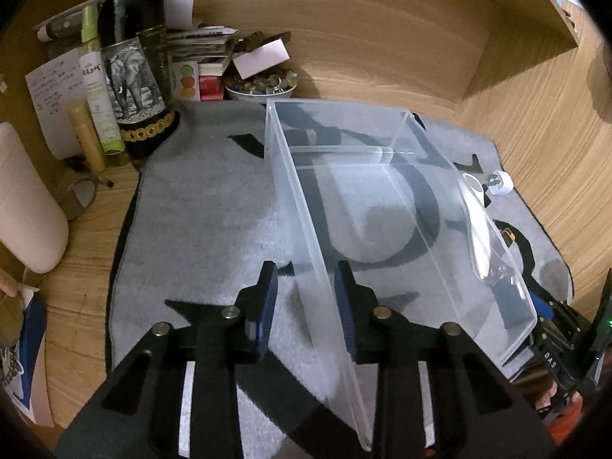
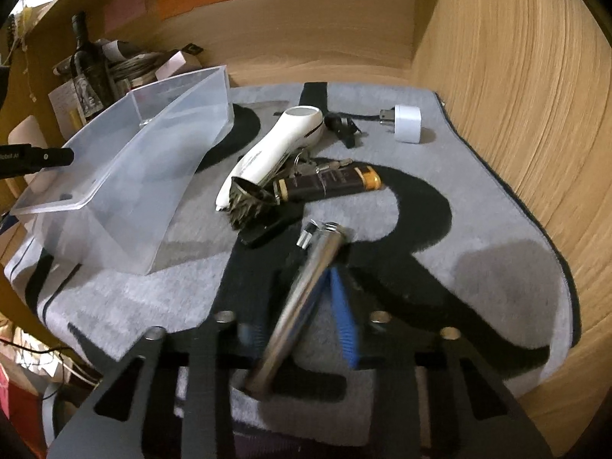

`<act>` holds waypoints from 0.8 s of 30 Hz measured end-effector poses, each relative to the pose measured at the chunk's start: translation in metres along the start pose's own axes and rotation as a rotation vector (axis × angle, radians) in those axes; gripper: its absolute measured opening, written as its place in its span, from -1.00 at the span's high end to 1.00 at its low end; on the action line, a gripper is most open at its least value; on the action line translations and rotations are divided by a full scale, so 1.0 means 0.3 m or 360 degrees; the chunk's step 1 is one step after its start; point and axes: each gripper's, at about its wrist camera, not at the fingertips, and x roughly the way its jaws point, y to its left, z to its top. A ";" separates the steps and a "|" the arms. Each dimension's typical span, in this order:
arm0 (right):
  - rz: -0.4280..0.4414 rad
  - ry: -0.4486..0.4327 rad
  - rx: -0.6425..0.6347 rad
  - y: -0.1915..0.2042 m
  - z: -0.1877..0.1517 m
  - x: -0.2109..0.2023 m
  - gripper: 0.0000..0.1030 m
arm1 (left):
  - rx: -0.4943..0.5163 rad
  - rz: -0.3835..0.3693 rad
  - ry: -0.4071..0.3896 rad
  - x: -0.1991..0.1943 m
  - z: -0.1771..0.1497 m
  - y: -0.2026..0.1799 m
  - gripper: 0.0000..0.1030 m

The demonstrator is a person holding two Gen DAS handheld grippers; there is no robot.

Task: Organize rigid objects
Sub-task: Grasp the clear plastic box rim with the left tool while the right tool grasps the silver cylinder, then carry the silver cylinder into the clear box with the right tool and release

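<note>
A clear plastic bin [image 1: 401, 206] stands on the grey mat [image 1: 214, 222]. My left gripper [image 1: 306, 306] straddles the bin's left wall with its jaws apart and not touching it. The bin also shows in the right wrist view [image 2: 126, 176], tilted up on one side. My right gripper [image 2: 302, 306] is shut on a silver metal tube [image 2: 302, 298] and holds it above the mat. Ahead of it lie a white hair clipper [image 2: 275, 153], a dark lighter [image 2: 329, 183], keys [image 2: 310, 164], a black clip [image 2: 267, 229] and a white charger plug [image 2: 407, 122].
A dark bottle with an elephant label [image 1: 132, 57], spray tubes [image 1: 97, 91], a bowl of trinkets [image 1: 260, 86], tape [image 1: 76, 195] and a white container [image 1: 23, 202] crowd the back left. Wooden walls [image 2: 516, 114] close in behind and to the right.
</note>
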 end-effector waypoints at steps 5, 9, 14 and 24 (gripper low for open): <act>0.0004 -0.0055 0.0047 -0.018 0.014 -0.012 0.72 | 0.0029 -0.0008 0.0012 0.022 0.010 -0.011 0.61; -0.0012 -0.0127 0.0046 -0.017 0.039 -0.043 0.72 | 0.0026 -0.0021 0.0014 0.034 0.012 -0.014 0.73; -0.0006 -0.0257 0.0025 0.002 0.107 -0.098 0.72 | 0.0015 -0.0022 0.0006 0.035 0.011 -0.014 0.73; 0.0073 -0.0478 -0.0076 0.112 0.262 -0.169 0.72 | 0.0006 -0.0038 -0.0017 0.032 0.006 -0.006 0.73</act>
